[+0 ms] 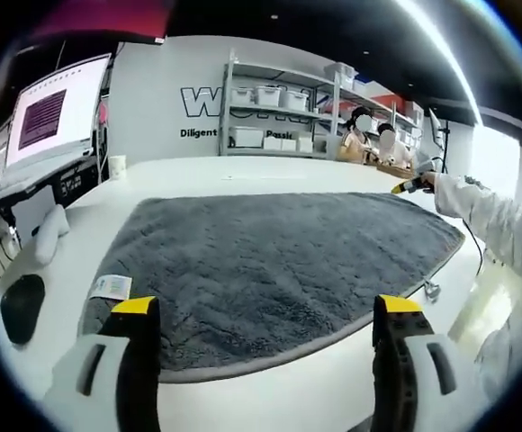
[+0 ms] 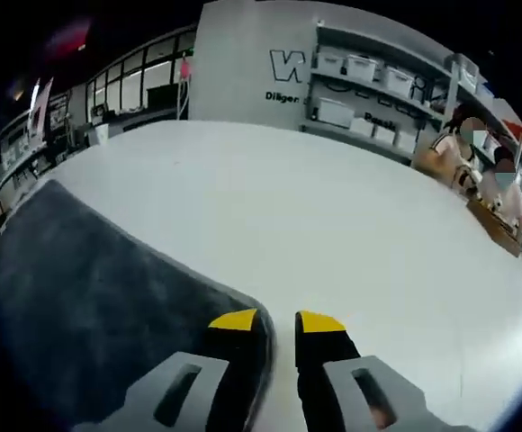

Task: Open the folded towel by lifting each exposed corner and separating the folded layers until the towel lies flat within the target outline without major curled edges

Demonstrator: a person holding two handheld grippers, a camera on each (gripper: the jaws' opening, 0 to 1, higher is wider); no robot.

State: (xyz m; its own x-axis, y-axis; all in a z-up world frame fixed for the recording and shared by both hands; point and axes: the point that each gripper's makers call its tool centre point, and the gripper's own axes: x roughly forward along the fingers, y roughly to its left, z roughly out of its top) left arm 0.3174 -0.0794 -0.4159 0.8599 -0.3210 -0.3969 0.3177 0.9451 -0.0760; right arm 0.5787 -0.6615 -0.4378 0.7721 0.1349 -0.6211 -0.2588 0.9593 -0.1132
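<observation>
A grey towel [image 1: 279, 270] lies spread out flat on the white table [image 1: 243, 171], with a white label [image 1: 110, 286] at its near left corner. My left gripper [image 1: 265, 308] hovers over the towel's near edge, jaws wide open and empty. At the towel's far right corner a hand in a white sleeve holds my right gripper [image 1: 412, 185]. In the right gripper view, that gripper [image 2: 277, 322] has its jaws almost together with only a thin slit of table between them. Its left jaw sits over the rounded corner of the towel [image 2: 108, 297], and nothing is pinched.
A monitor [image 1: 54, 112] and desk clutter stand at the left, with a black pad [image 1: 22, 306] and a white object [image 1: 49, 234] near the table edge. A cup [image 1: 117, 166] is at the back. Shelves with bins [image 1: 279, 108] and seated people are behind.
</observation>
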